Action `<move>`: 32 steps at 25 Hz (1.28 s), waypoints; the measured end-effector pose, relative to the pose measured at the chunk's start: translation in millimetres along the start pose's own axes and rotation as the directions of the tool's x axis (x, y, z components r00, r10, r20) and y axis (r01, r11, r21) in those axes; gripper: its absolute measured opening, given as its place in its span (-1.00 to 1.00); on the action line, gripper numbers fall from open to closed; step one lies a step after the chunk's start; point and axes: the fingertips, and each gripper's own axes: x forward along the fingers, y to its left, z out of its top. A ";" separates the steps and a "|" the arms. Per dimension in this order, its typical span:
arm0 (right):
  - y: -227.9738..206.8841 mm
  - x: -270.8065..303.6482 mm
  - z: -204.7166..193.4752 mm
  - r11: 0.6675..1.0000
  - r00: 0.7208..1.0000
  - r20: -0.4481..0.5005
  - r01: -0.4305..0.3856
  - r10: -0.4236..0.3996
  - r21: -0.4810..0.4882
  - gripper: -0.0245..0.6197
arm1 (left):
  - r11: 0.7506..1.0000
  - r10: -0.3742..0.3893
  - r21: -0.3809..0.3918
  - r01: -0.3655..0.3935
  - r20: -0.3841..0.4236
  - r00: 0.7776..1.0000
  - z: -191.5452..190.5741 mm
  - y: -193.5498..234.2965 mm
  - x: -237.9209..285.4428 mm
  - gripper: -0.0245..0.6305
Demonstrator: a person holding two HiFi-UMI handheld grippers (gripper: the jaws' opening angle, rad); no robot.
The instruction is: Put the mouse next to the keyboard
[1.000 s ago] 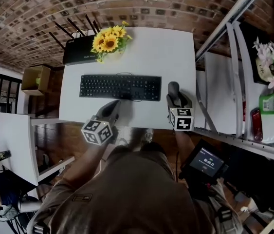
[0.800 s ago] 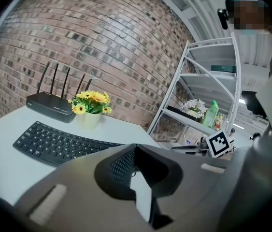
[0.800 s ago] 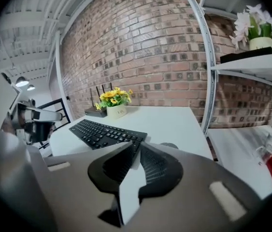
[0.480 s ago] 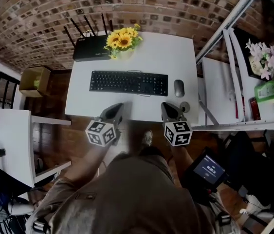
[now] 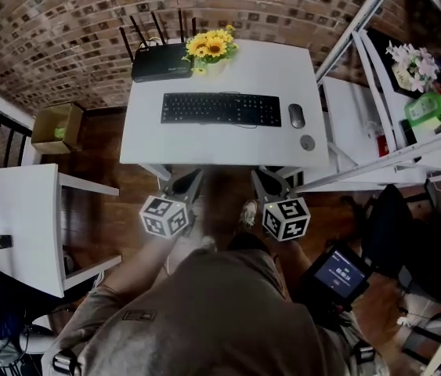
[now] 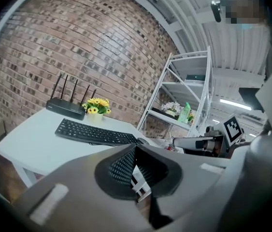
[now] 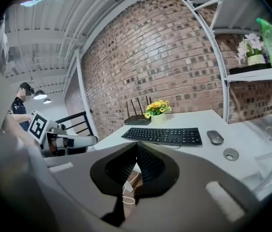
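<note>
A dark grey mouse (image 5: 296,116) lies on the white desk (image 5: 204,143) just right of the black keyboard (image 5: 221,109); both also show in the right gripper view, the mouse (image 7: 215,137) beside the keyboard (image 7: 164,136). In the left gripper view the keyboard (image 6: 94,133) is ahead on the desk. My left gripper (image 5: 188,180) and right gripper (image 5: 265,180) hang shut and empty in front of the desk's near edge, well back from the mouse. Their jaws meet at the tips in the left gripper view (image 6: 135,147) and the right gripper view (image 7: 137,145).
A black router (image 5: 160,61) and a pot of yellow flowers (image 5: 211,48) stand at the desk's back edge. A round cable hole (image 5: 307,142) lies near the mouse. A white metal shelf rack (image 5: 408,92) with bottles stands right; a second white table (image 5: 16,218) stands left.
The right gripper let go of the mouse beside the keyboard and shut empty. Both grippers and the head pulled back from the desk, which now looks smaller and farther.
</note>
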 end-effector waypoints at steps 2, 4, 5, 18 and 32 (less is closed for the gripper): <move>11.9 -6.6 -2.7 1.000 1.000 -0.003 -0.002 0.002 -0.010 -0.88 | 1.000 -0.007 0.007 0.007 0.000 1.000 -0.7 -2.8 -11.4 -0.94; 20.7 -13.6 -3.9 1.000 1.000 -0.003 -0.010 0.010 -0.018 -0.88 | 1.000 -0.009 0.017 0.009 0.003 1.000 -0.5 -6.9 -19.7 -0.94; 23.6 -16.8 -4.6 1.000 1.000 -0.002 -0.014 0.014 -0.020 -0.88 | 1.000 -0.011 0.023 0.011 0.006 1.000 0.0 -9.5 -22.7 -0.94; 30.3 -46.8 -9.8 0.997 0.997 0.017 -0.071 0.072 -0.033 -0.89 | 0.998 -0.007 0.068 0.004 0.045 0.999 3.0 -47.9 -27.7 -0.94; 26.8 -57.2 -11.9 0.996 0.995 0.047 -0.088 0.089 -0.029 -0.89 | 0.997 0.005 0.081 -0.008 0.047 0.999 -2.8 -63.7 -28.3 -0.94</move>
